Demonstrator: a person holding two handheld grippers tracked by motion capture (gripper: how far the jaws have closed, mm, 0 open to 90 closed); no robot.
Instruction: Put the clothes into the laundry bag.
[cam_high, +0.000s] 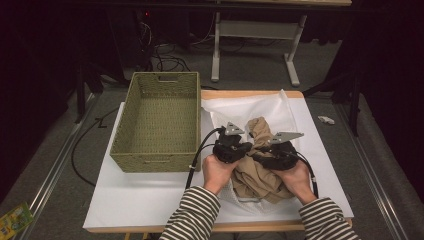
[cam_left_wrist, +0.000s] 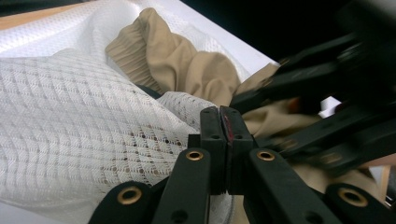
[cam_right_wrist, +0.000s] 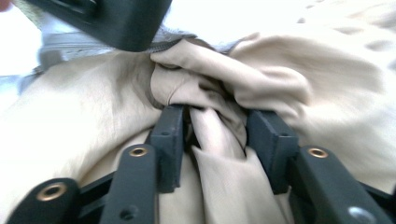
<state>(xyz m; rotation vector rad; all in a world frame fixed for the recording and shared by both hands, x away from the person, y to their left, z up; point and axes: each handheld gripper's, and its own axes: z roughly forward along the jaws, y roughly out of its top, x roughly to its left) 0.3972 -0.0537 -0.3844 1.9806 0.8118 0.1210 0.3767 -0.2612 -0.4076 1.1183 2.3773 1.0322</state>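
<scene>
Tan garment (cam_high: 257, 172): lower part hidden under both hands & tools in high view, so fold shape unclear. White mesh bag (cam_left_wrist: 70, 130) cut off at left edge in left gripper view. Right gripper view blurred; the garment's far side is washed out.

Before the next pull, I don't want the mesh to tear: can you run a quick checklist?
1. Left gripper jaws shut, at the white mesh bag; grip on mesh: cannot tell.
2. Right gripper jaws apart around a fold of the tan garment; firm grip: not ok.
3. Garment fully out of the bag: not ok.
4. Woven basket beside the bag, open: ok.
5. Cables clear of the cloth: cannot tell.
</scene>
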